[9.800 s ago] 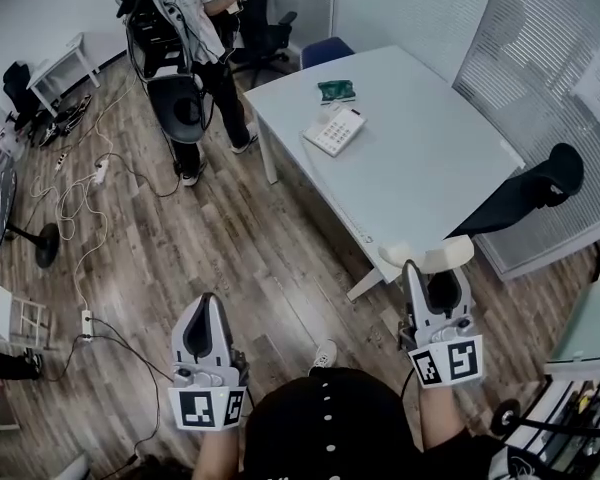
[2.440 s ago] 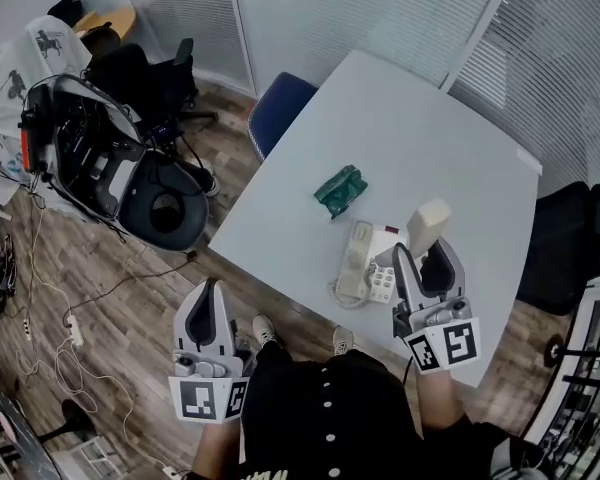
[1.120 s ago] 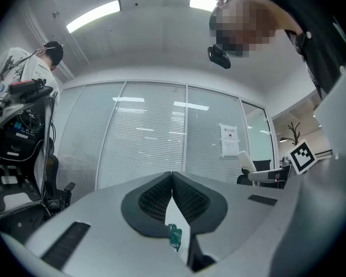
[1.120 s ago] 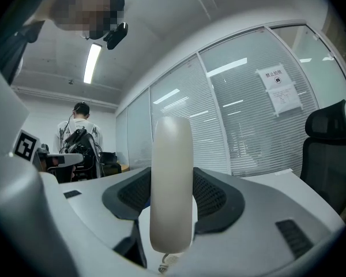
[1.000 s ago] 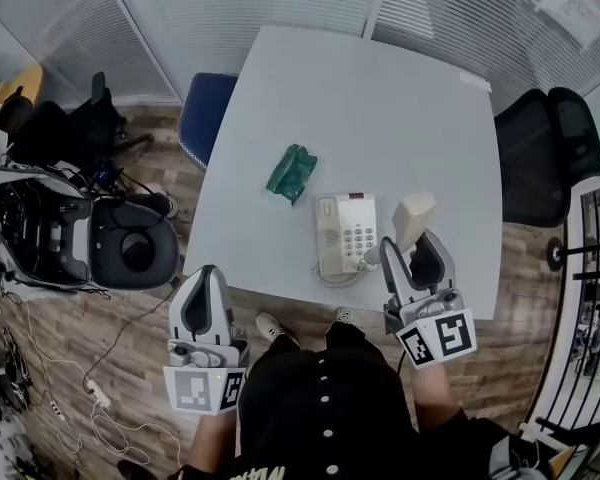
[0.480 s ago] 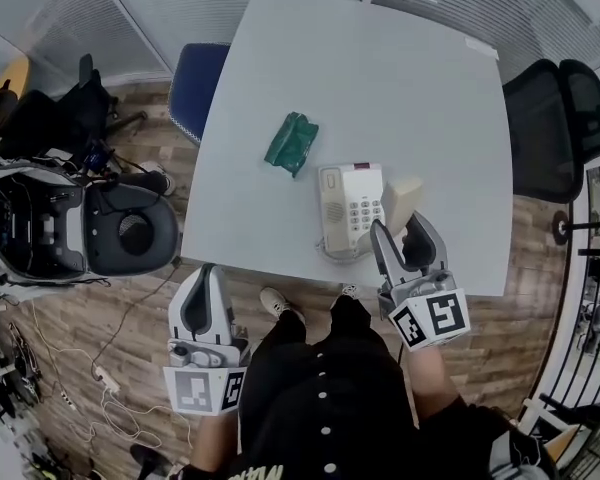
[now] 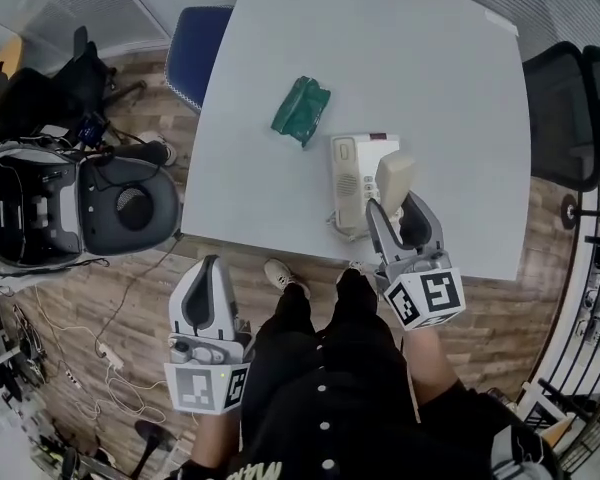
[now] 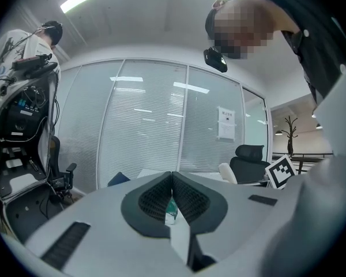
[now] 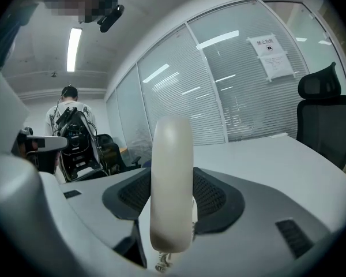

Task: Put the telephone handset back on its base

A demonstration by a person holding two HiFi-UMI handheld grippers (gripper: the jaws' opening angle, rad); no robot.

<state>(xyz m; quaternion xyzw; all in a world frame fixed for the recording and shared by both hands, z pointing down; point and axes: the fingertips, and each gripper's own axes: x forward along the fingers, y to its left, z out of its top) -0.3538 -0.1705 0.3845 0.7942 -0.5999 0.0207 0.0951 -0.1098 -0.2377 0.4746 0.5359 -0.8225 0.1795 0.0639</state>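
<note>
Now, handset (image 7: 394,180): cream plastic, smooth and slightly glossy, a long bar with rounded ends; it stands nearly upright, held up over the right half of the base, and I cannot tell whether it touches the base.
Right gripper (image 7: 393,205): its fingers (image 9: 219,198) are clenched on the handset's sides, the dark ribbed pads pressing against the pale shell; grey body with a marker cube at the back.
Cord (image 9: 160,264): a pale coiled wire hangs from the handset's lower end.
Base (image 7: 349,176): a cream rectangular telephone body lying flat, with a long cradle side at its left left bare.
Table (image 7: 380,48): a matte pale grey top, square with rounded corners; the base lies near the edge closest to the person, and a wide bare stretch lies beyond it.
Green packet (image 7: 301,111): crinkled and shiny, lying flat on the table to the left of the base and apart from it.
Left gripper (image 7: 208,268): it hangs off the table over the floor, well apart from the phone; its fingers (image 8: 155,198) are pressed together with nothing in them.
Floor (image 7: 230,278): wood-look planks with loose cables at the left.
Blue chair (image 7: 195,58): its padded seat is tucked against the table's left edge.
Black office chair (image 7: 580,108): a mesh back close to the table's right edge.
Glass partition (image 9: 230,97): slatted blinds behind it, beyond the far side of the table.
</note>
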